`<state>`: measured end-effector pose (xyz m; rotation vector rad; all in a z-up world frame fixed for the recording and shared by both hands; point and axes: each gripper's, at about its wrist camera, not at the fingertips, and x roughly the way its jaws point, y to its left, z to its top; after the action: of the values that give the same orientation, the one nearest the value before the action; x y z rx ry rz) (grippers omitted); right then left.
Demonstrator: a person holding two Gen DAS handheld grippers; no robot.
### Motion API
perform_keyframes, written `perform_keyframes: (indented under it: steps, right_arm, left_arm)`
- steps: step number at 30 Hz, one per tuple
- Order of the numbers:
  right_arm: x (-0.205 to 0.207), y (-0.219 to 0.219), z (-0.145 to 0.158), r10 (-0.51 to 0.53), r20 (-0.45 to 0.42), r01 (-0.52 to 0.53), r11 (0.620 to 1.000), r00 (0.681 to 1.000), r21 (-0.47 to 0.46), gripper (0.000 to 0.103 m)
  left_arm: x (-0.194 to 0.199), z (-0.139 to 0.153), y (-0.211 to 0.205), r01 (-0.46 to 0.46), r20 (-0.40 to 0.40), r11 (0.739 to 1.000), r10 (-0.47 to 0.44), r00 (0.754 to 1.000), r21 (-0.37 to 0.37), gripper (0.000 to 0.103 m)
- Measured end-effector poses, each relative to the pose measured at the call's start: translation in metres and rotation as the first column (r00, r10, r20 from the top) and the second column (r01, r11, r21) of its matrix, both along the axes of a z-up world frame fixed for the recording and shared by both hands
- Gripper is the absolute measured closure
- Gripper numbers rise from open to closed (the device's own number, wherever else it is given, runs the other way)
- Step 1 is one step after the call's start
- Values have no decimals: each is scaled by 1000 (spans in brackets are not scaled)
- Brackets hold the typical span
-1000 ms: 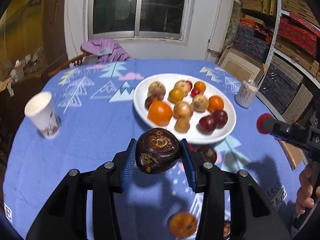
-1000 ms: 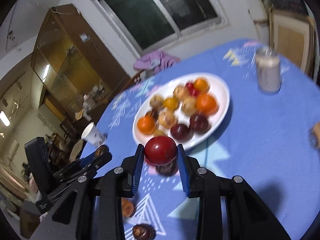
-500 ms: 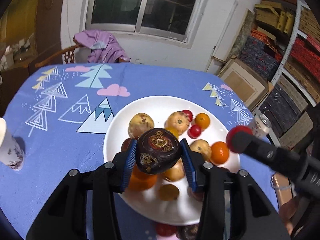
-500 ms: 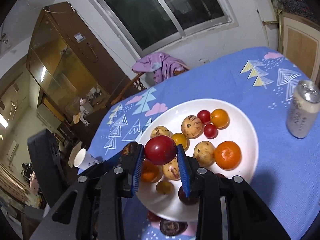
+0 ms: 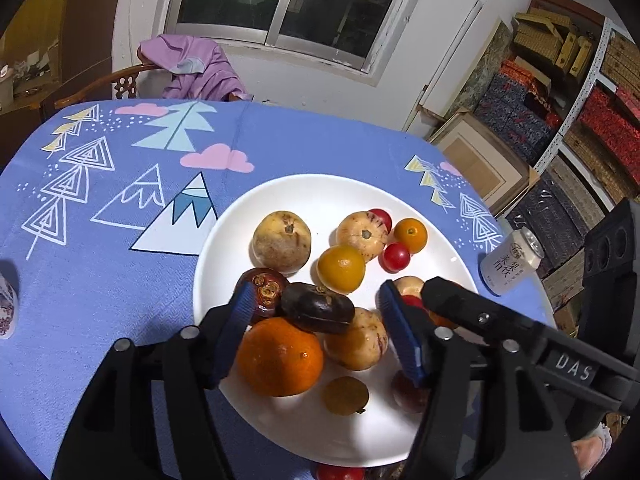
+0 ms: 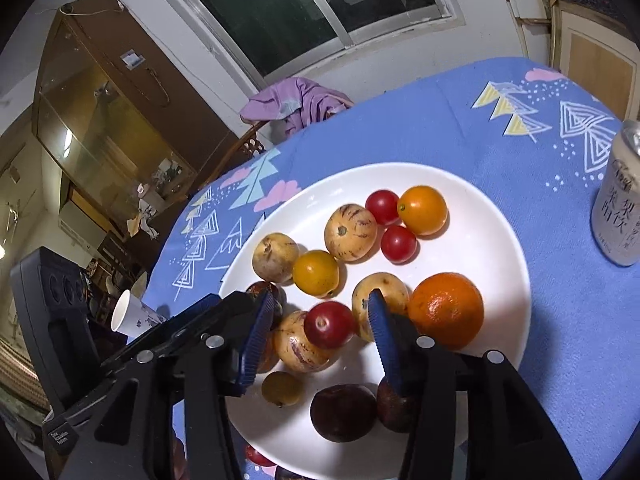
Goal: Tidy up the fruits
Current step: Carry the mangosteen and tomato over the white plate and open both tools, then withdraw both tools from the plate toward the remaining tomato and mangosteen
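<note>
A white plate [image 5: 320,192] [image 6: 492,216] on the blue tablecloth holds several fruits: oranges, pale striped melons, cherry tomatoes and dark ones. My left gripper [image 5: 316,296] hangs over the plate's near left side with its jaws opening. A dark purple fruit [image 5: 318,314] lies between the pads, clear of both, resting on a large orange [image 5: 280,360] and a pale fruit. My right gripper [image 6: 320,300] is beside it over the plate, jaws also opening. A red fruit [image 6: 330,324] sits between its pads without touching them, on top of a striped fruit [image 6: 300,348].
A drink can [image 5: 512,264] [image 6: 620,200] stands right of the plate. A paper cup [image 6: 128,316] is at the table's left edge. A chair with a purple garment [image 5: 192,64] stands behind the table. Boxed shelves [image 5: 580,100] fill the right. A red fruit [image 5: 340,472] lies below the plate.
Both grippers carried their fruits forward from the tablecloth to over the plate. Both have opened since half a second ago, and the dark fruit and the red fruit now rest on the pile.
</note>
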<state>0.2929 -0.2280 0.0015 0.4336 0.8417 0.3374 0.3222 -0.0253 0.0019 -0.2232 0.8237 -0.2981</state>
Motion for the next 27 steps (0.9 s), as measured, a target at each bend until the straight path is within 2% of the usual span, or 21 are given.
perform_keyframes:
  steps: [5,9,11,12,14,15,17,20,23,27]
  right_arm:
    - [-11,-8,20,-22,41,20,999,999,40,49]
    - [-33,-9,49,-10,91,3,997,996,82,42]
    - [-51,-6,67,4,130,-16,995,992,94,42]
    - [-60,-5,73,13,143,-26,995,990,96,38]
    - [-84,-3,84,33,177,-49,995,984,90,29]
    - [-96,-2,85,40,191,-57,995,981,82,29]
    - [-124,-3,82,53,217,-68,996,975,61,29]
    - [-156,-8,62,55,221,-63,997,974,31,29]
    - [-170,-16,31,36,163,-39,999,986,17,29]
    - [-164,-33,7,-10,67,5,997,998,80,29]
  left_arm:
    - [-15,19,7,-26,48,1000,26,999,7,28]
    - [-47,35,17,-65,115,997,60,992,39,13]
    - [-61,39,20,-74,129,993,62,990,92,13]
    - [-69,43,22,-85,136,989,67,988,125,13]
    - [-90,45,30,-117,149,983,96,984,142,13]
    - [-100,44,34,-113,143,984,93,985,139,13]
    - [-129,37,43,-104,149,985,83,985,135,10]
    - [-162,18,51,-114,140,976,88,986,188,9]
    - [-175,2,53,-123,113,967,100,989,223,9]
    - [-167,-10,44,-108,90,965,88,992,238,9]
